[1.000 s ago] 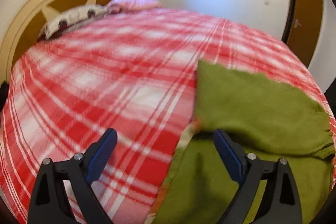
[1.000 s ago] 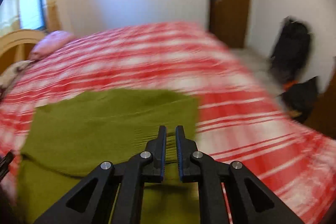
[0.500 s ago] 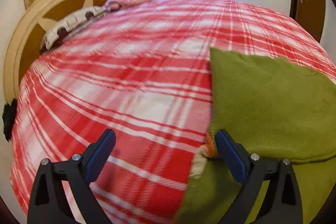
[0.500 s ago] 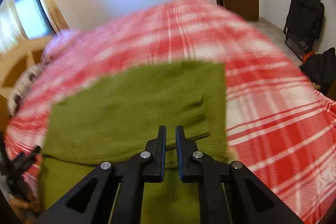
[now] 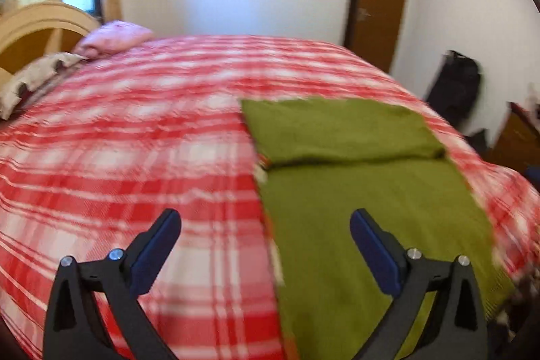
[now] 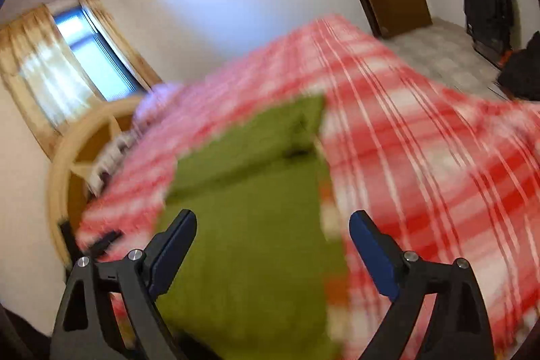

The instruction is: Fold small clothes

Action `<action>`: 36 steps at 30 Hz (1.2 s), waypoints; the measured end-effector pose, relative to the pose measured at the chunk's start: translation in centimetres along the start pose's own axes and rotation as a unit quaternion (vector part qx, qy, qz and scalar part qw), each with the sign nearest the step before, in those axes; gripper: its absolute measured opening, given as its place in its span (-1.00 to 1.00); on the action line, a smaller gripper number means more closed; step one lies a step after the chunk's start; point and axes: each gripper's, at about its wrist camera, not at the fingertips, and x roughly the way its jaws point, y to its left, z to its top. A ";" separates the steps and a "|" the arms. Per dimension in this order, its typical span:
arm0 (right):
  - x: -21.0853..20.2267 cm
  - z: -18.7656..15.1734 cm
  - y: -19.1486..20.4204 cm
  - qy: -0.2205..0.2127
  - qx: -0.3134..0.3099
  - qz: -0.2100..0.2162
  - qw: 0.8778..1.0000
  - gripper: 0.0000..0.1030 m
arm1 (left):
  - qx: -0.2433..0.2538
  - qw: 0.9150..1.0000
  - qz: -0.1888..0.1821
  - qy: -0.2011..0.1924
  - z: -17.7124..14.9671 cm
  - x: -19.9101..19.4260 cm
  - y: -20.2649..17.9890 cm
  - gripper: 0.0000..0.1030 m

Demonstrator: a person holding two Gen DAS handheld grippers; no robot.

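A green knit garment lies flat on the red plaid bedspread, its far part folded back over itself. It also shows in the right wrist view, blurred. My left gripper is open and empty, held above the garment's left edge. My right gripper is open and empty, held above the garment's right edge. Neither gripper touches the cloth.
A wooden headboard and pillows are at the far left of the bed. A brown door and a black bag stand past the bed's right side. A curtained window shows in the right wrist view.
My right gripper has opened and pulled back up from the fold it was pressing. My left gripper stayed open and drew back and up, so more of the garment shows.
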 end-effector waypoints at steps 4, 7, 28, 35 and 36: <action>0.3 -4.0 -0.2 0.070 -0.033 -0.021 0.997 0.79 | 0.019 0.999 -0.040 0.028 -2.9 -1.3 -1.6 0.99; 0.7 -7.0 -0.6 0.105 -0.024 -0.020 0.994 0.79 | 0.032 0.995 -0.075 0.061 -6.0 -2.1 -3.1 0.99; 9.1 -13.7 -0.6 0.235 -0.014 0.005 0.972 -0.70 | -0.025 0.965 -0.163 0.205 -13.8 1.5 -5.5 0.24; 5.6 -10.2 -0.3 0.186 0.035 0.100 0.977 -0.89 | -0.035 0.962 -0.175 0.207 -13.3 0.6 -4.6 -0.81; 5.0 -9.3 -0.1 0.172 0.039 0.114 0.978 -0.89 | -0.040 0.962 -0.183 0.197 -12.7 0.1 -4.5 -0.81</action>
